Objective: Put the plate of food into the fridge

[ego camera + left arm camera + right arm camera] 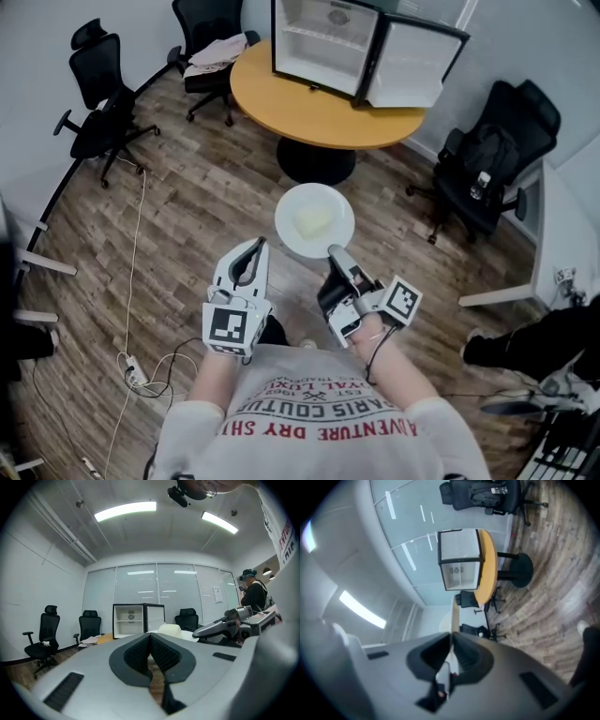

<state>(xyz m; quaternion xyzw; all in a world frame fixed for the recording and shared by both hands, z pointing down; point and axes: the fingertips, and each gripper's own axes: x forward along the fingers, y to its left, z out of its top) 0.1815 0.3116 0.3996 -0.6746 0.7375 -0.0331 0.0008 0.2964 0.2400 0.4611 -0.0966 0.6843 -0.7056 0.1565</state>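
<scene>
- Looking steeply down, the head view alone takes in the room's layout. From the left it shows black office chairs (pixel 98 94) by the wall, loose cables (pixel 141 361) on the wood floor (pixel 206 197), the round bench (pixel 309 108) ahead and another black chair (pixel 487 159) at the right.
- Only the left gripper view shows the ceiling light strips (pixel 125 509) and a second person (pixel 255 592) standing at the far right.
- Only the right gripper view, rolled onto its side, shows the plate (pixel 453 616) edge-on. It is a thin pale strip running out from between that tool's jaws.
- The left tool (pixel 251 246) is held level just left of the plate, its jaws closed together on nothing.
- The plate (pixel 289 232) is white and round, with a pale block of food (pixel 314 222) in its middle. It hangs in the air over the floor, short of the bench.
- The right tool (pixel 335 253) has its jaws pinched on the plate's near rim.
- The mini fridge (pixel 314 47) stands on the far side of the bench. Its door (pixel 408 66) is swung open to the right and its inside is white.
- A stretch of wood floor lies between the plate and the bench's near edge, with the black pedestal (pixel 317 159) straight ahead. The chairs stand well apart on either side.
</scene>
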